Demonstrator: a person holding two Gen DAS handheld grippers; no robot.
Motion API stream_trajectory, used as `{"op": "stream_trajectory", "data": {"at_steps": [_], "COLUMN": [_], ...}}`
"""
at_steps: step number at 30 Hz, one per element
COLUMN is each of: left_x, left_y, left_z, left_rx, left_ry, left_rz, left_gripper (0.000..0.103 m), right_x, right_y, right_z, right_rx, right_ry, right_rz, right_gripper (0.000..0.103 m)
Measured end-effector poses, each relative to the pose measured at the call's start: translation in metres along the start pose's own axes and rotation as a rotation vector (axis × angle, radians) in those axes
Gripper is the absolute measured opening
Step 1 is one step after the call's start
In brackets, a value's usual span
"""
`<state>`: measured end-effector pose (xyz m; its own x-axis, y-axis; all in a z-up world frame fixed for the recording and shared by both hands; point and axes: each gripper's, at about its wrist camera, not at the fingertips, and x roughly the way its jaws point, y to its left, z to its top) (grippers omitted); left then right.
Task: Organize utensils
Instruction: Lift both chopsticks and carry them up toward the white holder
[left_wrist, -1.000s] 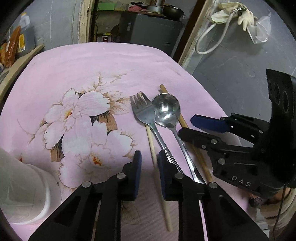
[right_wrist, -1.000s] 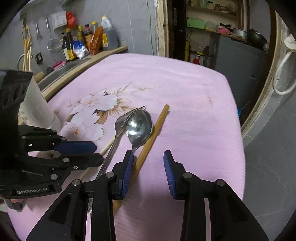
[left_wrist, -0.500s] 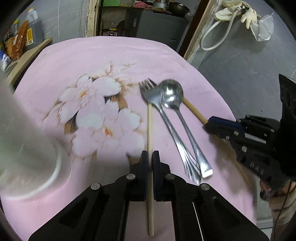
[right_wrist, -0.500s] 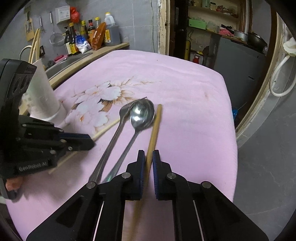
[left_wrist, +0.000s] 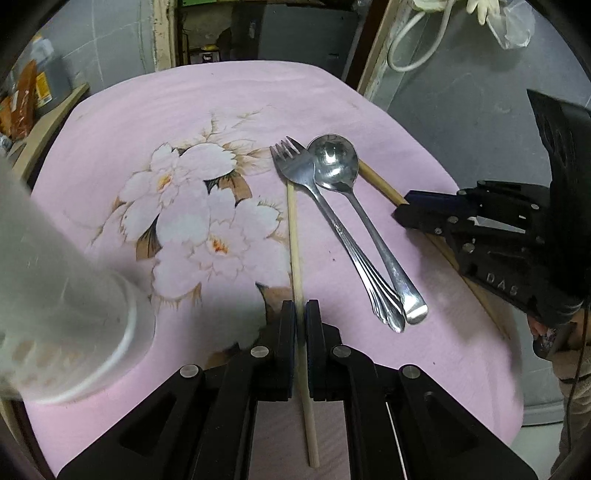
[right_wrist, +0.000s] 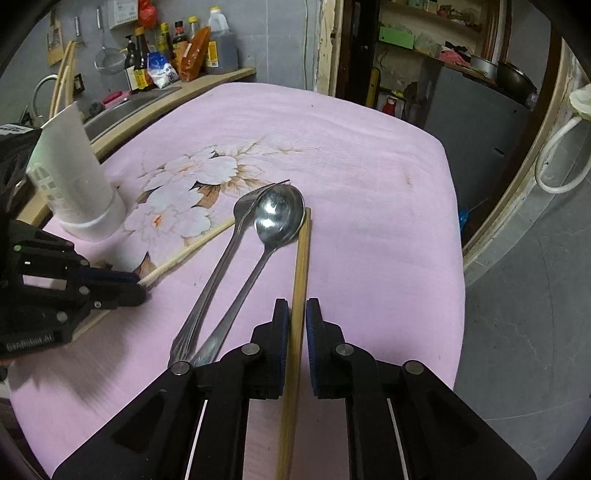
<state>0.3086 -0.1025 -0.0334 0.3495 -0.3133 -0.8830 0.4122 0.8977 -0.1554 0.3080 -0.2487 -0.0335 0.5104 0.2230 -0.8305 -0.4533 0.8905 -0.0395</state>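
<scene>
Two chopsticks are gripped, and nothing appears to be put away yet. The left tool is pressed together on the pale chopstick, pinching it near its rear end. The right tool has the darker chopstick between its pads; its jaws have just been easing open a little, though the pads look to be touching the stick.

Both sticks run forward from their tools, low over the pink flowered cloth on the tabletop. Between the two tools lie the fork and spoon, side by side with handles touching, gripped by neither. Beyond the left tool, on its outer side, stands the white utensil holder; I cannot tell whether anything is in it. By my judgement the sorting has barely begun: both chopsticks, the fork and the spoon all remain to be placed.

"DAS" is moulded on the right tool's body. The left tool's side carries blurred lettering that seems to read "GenRobot.AI". Labels on the distant bottles are too small to read.
</scene>
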Motion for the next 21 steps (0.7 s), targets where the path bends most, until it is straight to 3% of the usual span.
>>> {"op": "stream_trajectory", "data": {"at_steps": [3,8,15,21], "left_x": [0.007,0.008,0.001,-0.015], "left_y": [0.003,0.011,0.011,0.007], "left_z": [0.008,0.009,-0.002,-0.022], "left_rx": [0.005,-0.037,-0.058,-0.079], "left_ry": [0.021,0.018,-0.023,-0.042], "left_rz": [-0.002,-0.038,-0.046,-0.072], "left_gripper": [0.004,0.004,0.002,0.002], "right_x": [0.008,0.019,0.011,-0.013], "right_y": [0.002,0.003,-0.008,-0.019], "right_z": [0.007,0.017,0.016,-0.007], "right_rx": [-0.013,-0.029,0.042,0.139], "right_ry": [0.026,0.064,0.058,-0.008], "right_rz": [-0.007,-0.018,0.023,0.078], "right_gripper": [0.021,0.023,0.006,0.006]}}
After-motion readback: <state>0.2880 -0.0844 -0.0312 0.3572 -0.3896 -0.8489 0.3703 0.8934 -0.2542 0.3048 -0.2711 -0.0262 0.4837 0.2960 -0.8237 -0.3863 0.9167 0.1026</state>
